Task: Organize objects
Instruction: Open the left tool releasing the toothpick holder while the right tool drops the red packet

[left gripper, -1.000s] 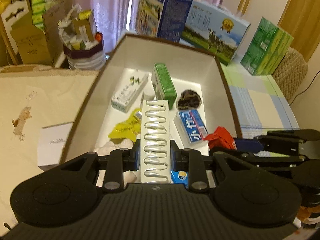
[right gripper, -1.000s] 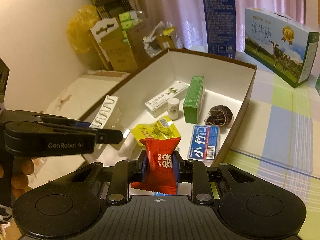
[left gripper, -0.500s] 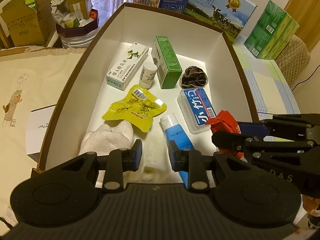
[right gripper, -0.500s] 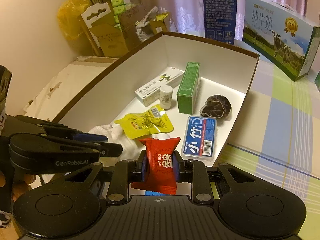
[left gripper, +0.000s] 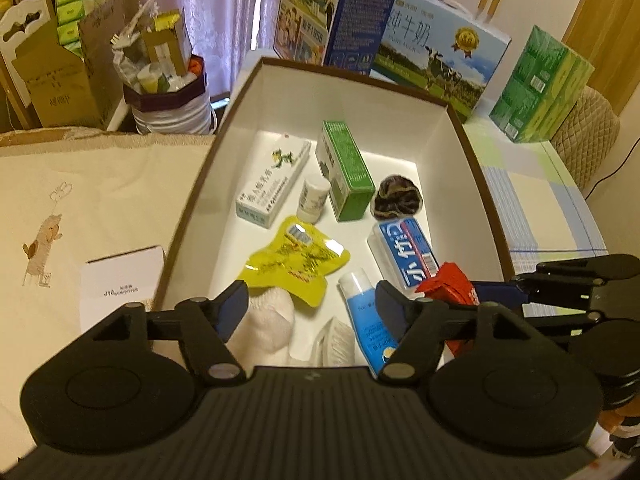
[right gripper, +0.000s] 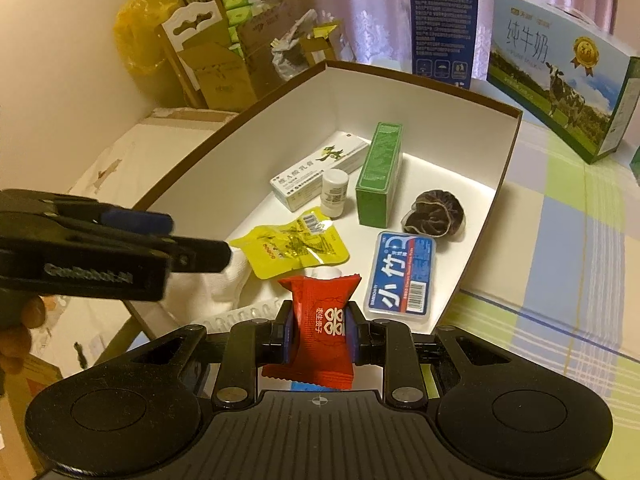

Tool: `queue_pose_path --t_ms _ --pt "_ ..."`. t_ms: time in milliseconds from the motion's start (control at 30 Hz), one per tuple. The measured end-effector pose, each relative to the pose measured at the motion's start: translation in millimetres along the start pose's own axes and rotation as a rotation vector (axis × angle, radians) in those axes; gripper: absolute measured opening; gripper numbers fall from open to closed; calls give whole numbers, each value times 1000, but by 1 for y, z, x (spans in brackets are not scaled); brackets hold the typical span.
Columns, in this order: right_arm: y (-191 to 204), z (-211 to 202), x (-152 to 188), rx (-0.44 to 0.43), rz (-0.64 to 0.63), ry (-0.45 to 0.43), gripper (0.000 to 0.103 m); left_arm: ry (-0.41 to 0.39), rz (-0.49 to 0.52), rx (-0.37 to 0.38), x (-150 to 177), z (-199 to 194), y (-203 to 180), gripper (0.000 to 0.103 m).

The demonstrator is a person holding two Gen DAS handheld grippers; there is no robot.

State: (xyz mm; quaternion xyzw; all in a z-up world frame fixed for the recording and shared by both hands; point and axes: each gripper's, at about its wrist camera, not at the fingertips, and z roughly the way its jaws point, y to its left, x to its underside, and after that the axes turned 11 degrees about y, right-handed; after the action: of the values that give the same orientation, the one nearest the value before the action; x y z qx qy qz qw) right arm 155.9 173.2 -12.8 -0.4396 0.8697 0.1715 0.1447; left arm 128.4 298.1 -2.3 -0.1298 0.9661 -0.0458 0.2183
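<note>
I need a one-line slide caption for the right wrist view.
Right gripper holds a red candy packet above the near end of the white box of sundries; left gripper alongside.

a home: lace curtains, milk cartons, checked tablecloth.

**Two wrist cameras over one open box**

The left wrist camera sits just behind the left claw and looks steeply down and forward into the white-lined box from its near end, close above the contents. The box's far wall and the milk cartons beyond it fill the top of the view.

The right wrist camera rides behind the right claw, near the box's near right corner, facing forward and leftward across the interior, at a lower angle.

Both views share the box interior and the cartons behind. Each sees the other claw: the right one at the left view's right edge, the left one at the right view's left edge.
</note>
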Motion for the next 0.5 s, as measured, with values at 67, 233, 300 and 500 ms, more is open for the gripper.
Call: queue_pose_path --t_ms 67,233,300,500 --pt "0 1 -2 17 -1 -2 23 -12 2 -7 -1 -3 1 73" --pt "-1 4 -11 52 -14 -22 23 -30 3 -18 -5 -5 4 77" --pt "-2 4 -17 50 -24 -54 23 -39 3 -26 -8 -7 5 80" --pt "-5 -5 -32 38 20 -223 41 -80 -5 -66 -17 -13 12 87"
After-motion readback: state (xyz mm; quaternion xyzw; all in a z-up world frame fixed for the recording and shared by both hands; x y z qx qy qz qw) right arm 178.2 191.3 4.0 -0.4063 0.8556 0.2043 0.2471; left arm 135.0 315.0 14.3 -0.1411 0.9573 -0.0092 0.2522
